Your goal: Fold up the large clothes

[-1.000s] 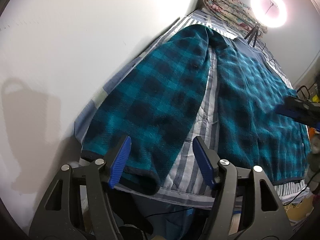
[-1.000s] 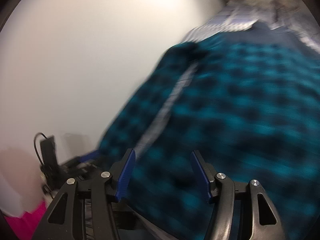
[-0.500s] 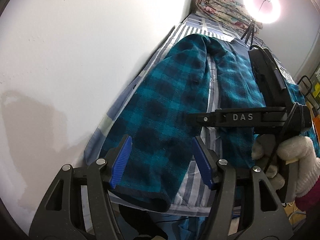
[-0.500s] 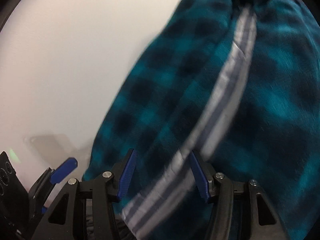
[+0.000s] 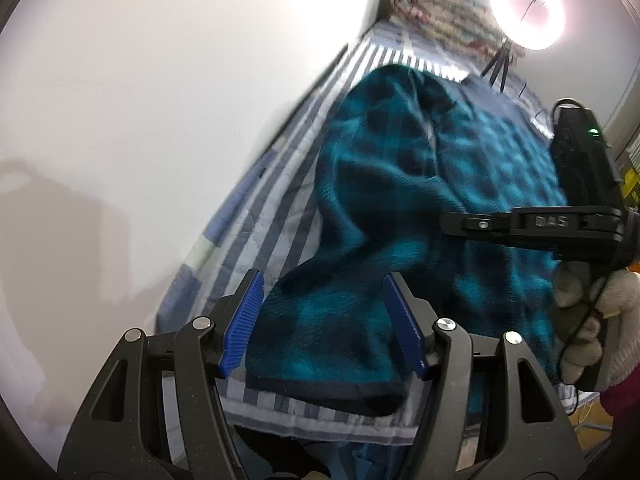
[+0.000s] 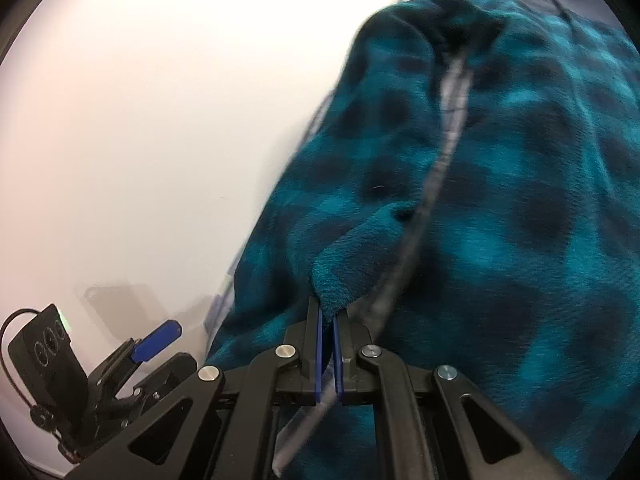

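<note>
Right gripper [image 6: 328, 320] nearest the lens in the right wrist view: blue pads brought together, having just closed, with a raised fold of the teal-and-black checked fleece garment [image 6: 500, 208] pinched between the tips. The fabric lifts to a small peak right at the pads. Left gripper [image 5: 324, 320] stands with its jaws wide apart, blue ribbed pads [image 5: 242, 322] on either side of the garment's near leg end; nothing pressed, the cloth lies between and below them without contact that can be seen. Dark-bound hem [image 5: 332, 390] of that leg lies just beyond the left gripper's frame, near the foot edge of the bed. The garment lies spread along the striped grey-blue-white bedsheet [image 5: 280, 208], one leg near the white wall [image 5: 140, 100], the other toward the right; a strip of sheet shows between the legs in the right wrist view. In the left wrist view the right-hand tool comes in from the right edge, a black bar marked DAS, held by a hand in a cream fuzzy glove [image 5: 592, 320]. Farther up the bed: a rolled floral quilt [image 5: 436, 10] against the far wall, and a lit ring light [image 5: 528, 10] on a small tripod beside it. Both views somewhat blurred.
</note>
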A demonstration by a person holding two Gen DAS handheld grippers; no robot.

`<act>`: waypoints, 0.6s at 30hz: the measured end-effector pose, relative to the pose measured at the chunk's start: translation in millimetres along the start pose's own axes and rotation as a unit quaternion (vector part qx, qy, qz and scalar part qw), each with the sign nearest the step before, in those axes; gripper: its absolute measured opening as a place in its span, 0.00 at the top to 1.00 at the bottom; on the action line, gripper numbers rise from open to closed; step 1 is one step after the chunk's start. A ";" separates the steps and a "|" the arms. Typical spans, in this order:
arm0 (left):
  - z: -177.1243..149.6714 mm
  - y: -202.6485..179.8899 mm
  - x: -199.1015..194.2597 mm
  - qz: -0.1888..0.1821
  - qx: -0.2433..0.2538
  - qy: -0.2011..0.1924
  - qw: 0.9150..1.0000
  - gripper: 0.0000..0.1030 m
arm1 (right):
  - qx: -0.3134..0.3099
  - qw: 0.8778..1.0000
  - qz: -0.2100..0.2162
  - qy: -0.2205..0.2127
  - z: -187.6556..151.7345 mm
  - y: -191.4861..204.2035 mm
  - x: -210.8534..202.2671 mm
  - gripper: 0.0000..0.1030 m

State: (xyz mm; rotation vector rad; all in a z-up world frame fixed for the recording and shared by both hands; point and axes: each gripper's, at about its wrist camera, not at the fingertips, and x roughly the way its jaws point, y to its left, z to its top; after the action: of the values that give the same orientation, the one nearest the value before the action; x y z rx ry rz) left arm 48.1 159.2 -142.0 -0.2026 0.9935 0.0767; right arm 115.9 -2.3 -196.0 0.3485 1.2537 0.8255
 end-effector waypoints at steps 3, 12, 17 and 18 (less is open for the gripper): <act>6.6 2.9 17.9 -0.004 -0.005 0.022 1.000 0.38 | 0.009 1.000 -0.002 0.008 -5.3 -9.1 6.2 0.98; 25.5 -15.9 55.3 0.001 0.026 0.025 0.999 0.69 | 0.011 1.000 0.013 0.016 -1.2 -21.0 5.2 0.96; 29.3 -19.9 69.6 -0.022 0.034 0.033 0.999 0.98 | -0.011 1.000 0.003 0.014 1.9 -17.6 -13.4 0.70; 30.4 -20.2 65.0 -0.027 0.033 0.027 0.999 0.98 | -0.015 1.000 0.003 0.007 2.2 -19.9 -26.4 0.67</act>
State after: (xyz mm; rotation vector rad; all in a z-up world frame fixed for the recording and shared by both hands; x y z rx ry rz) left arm 111.7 143.8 -177.7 -0.1729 1.0430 -0.0115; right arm 123.0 -34.1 -189.9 0.3235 1.2532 0.8519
